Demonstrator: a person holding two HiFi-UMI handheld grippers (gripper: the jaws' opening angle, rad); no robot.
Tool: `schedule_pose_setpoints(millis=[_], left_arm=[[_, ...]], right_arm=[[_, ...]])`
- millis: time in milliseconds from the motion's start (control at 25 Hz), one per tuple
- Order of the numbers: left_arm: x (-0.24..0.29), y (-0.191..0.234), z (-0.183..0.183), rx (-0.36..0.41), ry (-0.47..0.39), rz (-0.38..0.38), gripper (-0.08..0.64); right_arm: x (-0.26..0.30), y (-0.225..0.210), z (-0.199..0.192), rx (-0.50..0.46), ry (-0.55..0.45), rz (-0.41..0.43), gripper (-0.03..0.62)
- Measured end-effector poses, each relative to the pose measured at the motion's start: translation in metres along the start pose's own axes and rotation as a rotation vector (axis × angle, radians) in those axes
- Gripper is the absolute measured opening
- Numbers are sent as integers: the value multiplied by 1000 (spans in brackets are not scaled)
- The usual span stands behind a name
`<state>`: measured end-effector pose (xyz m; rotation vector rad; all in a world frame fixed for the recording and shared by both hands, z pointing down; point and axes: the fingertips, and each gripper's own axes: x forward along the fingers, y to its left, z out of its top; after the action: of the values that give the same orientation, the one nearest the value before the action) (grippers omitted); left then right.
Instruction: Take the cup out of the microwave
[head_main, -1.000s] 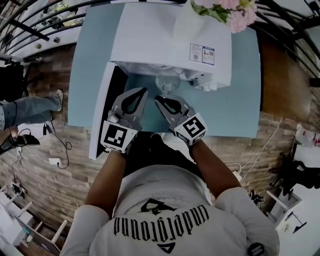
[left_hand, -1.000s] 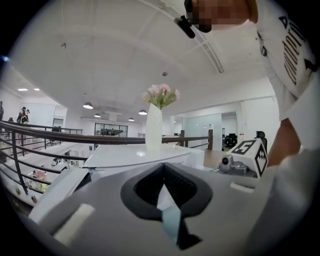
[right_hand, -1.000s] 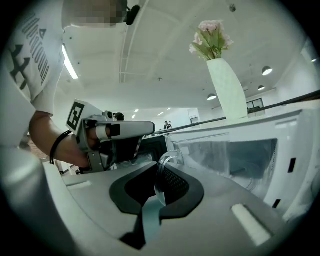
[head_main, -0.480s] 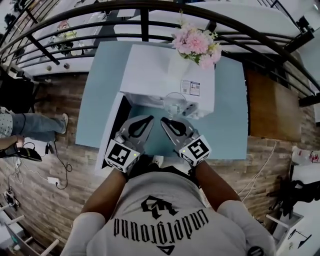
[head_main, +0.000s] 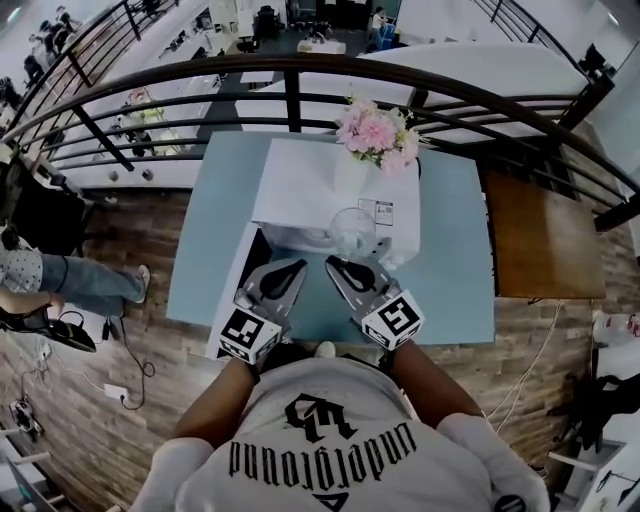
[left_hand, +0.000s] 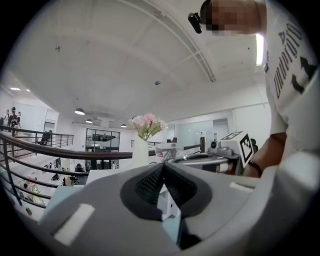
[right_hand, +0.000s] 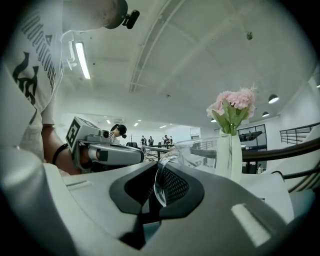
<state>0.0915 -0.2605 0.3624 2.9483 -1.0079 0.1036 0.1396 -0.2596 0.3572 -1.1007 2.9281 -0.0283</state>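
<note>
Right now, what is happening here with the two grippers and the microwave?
A person holds a gripper in each hand in front of a white microwave on a blue table. Its door stands open. The right gripper is shut on the handle of a clear glass cup and holds it outside the microwave, about level with the vase of pink flowers on top. The left gripper is shut and empty beside it.

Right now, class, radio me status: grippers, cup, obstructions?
Right gripper shut on handle of clear glass cup; left gripper shut, empty. Cup out of white microwave. White vase of pink flowers stands beyond.
</note>
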Motion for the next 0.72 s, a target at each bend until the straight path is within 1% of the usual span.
schedule_pose_setpoints(millis=[200,280,440,600,720], left_arm=[[-10,-4,9,16,16,-22,51],[-13,-8,13,27,23,-47,51],[-21,-14,26,36,10,-98,51],[-38,-11,27,41,15,-145,51],[-61,-10,32,36,9,-177,51]], right_arm=[[-4,2,11,-6,-10,-34,18],[-7,4,14,-4,-6,-57,20],[-12,12,25,-10,-15,-99,20],[-11,27,33,-31,-18,-150,20],[-4,46,41,-35,-22,-187,20]])
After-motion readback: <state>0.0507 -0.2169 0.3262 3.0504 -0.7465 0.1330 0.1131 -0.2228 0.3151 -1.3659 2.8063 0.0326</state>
